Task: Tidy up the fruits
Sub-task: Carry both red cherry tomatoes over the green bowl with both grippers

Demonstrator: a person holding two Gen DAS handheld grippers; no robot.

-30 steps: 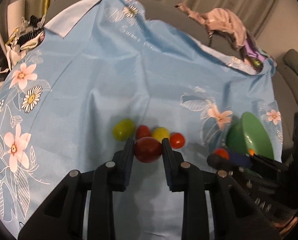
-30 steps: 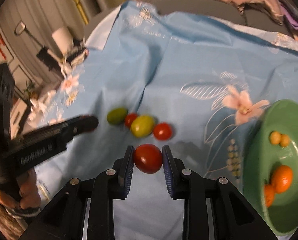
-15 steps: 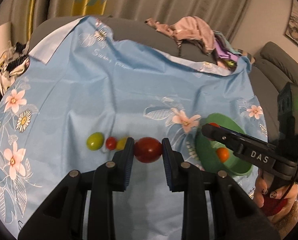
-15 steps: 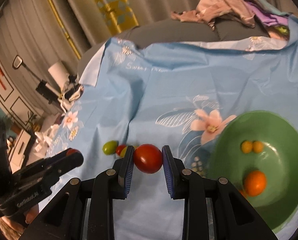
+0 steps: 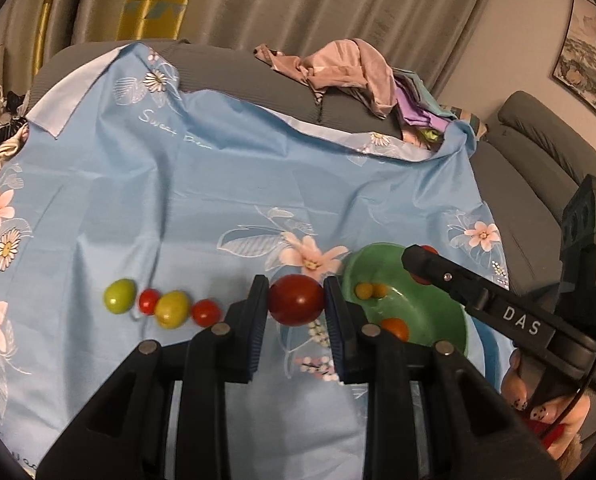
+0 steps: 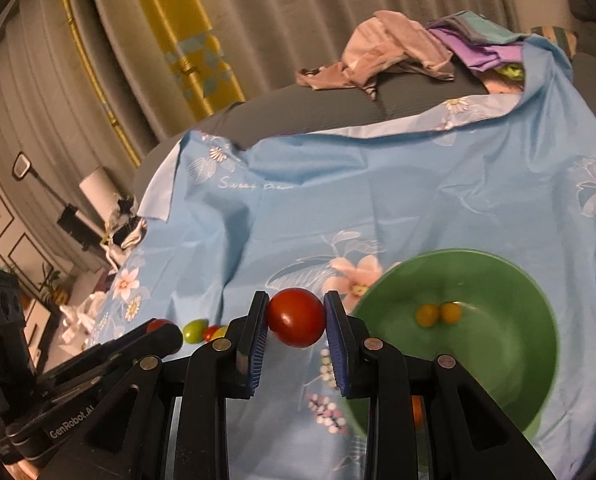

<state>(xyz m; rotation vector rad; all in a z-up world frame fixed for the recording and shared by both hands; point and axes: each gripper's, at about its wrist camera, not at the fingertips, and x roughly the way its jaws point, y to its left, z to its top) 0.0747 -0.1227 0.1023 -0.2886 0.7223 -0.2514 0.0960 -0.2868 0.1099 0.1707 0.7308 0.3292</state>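
On blue floral cloth (image 5: 226, 184) over grey sofa (image 5: 234, 68), before beige curtains (image 5: 337, 4), both grippers' fingers (image 5: 258, 308) each clamping a red tomato (image 5: 296, 300).

Cloth under you, plastic in your hands, glossy fruit.

The blue sheet (image 5: 226, 184) is thin, smooth cloth with a faint sheen and soft creases. Your left gripper (image 5: 296, 305) and right gripper (image 6: 296, 318) look like matt black plastic with ribbed blue pads and small bright metal pins. Each red tomato (image 5: 296, 299) (image 6: 296, 317) you grip is smooth and glossy. The green bowl (image 6: 509, 280) looks like smooth plastic, slightly shiny. The curtains (image 5: 337, 8) are matt, pleated fabric.
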